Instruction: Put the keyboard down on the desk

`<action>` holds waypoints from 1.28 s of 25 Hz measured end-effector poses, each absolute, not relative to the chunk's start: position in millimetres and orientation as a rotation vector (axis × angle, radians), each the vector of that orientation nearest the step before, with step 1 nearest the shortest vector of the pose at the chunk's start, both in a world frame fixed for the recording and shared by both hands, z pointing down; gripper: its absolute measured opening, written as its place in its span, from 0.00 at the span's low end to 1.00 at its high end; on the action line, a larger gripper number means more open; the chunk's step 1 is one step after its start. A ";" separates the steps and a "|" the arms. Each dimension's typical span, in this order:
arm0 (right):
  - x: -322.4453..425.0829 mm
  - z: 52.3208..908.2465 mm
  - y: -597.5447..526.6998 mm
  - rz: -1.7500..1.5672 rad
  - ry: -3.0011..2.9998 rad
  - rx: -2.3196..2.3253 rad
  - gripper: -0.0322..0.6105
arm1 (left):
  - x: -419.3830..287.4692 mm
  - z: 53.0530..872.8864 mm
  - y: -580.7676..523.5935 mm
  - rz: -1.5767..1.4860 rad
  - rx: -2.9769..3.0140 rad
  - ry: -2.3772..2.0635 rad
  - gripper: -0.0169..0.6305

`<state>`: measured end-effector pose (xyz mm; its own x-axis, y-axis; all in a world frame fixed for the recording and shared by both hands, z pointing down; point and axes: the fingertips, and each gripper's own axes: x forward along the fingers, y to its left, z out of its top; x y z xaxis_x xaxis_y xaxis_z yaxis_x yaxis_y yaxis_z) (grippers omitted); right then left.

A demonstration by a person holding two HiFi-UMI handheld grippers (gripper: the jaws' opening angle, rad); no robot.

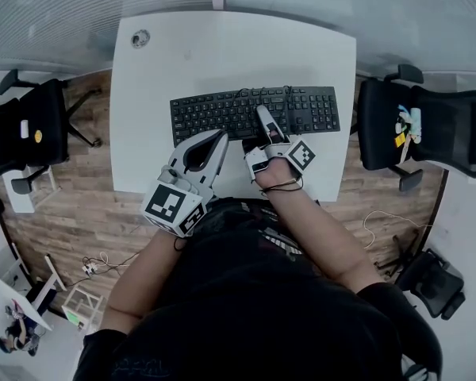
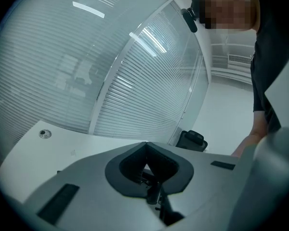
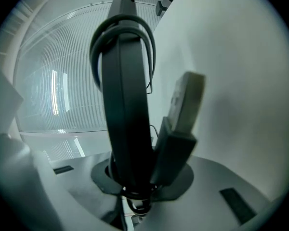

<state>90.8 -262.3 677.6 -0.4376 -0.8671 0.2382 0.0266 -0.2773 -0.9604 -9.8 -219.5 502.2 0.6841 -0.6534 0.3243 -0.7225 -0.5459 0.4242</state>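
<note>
A black keyboard lies level across the middle of the white desk, its cable bunched at its far edge. My right gripper is shut on the keyboard's near edge, about midway along. In the right gripper view the keyboard shows edge-on as a dark slab, with one finger pressed against it and the other hidden behind it. Whether the keyboard rests on the desk I cannot tell. My left gripper hangs over the desk's near edge, left of the right one, shut on nothing.
A round cable grommet sits at the desk's far left corner. Black office chairs stand on either side, one at the left and one at the right. Glass walls with blinds rise behind the desk.
</note>
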 end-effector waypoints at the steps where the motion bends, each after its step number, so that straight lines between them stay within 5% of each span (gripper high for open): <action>1: 91.0 680.8 -260.4 -1.789 1.313 -1.098 0.21 | -9.9 504.4 -219.4 0.178 2.359 -1.055 0.05; 23: 104.0 725.8 -251.0 -1.849 1.217 -1.221 0.22 | -5.6 538.2 -226.1 0.229 2.298 -0.996 0.05; 26: 104.9 729.0 -251.0 -1.867 1.186 -1.231 0.33 | -1.0 540.5 -225.0 0.236 2.293 -0.973 0.05; 32: 103.1 728.2 -254.2 -1.891 1.226 -1.225 0.40 | 4.2 544.2 -221.6 0.242 2.285 -0.935 0.05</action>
<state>103.1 -254.2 728.2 -0.4193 -0.8214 0.3866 -0.0174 -0.4185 -0.9080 4.2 -221.6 544.2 0.7289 -0.5613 0.3920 -0.6810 -0.5355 0.4995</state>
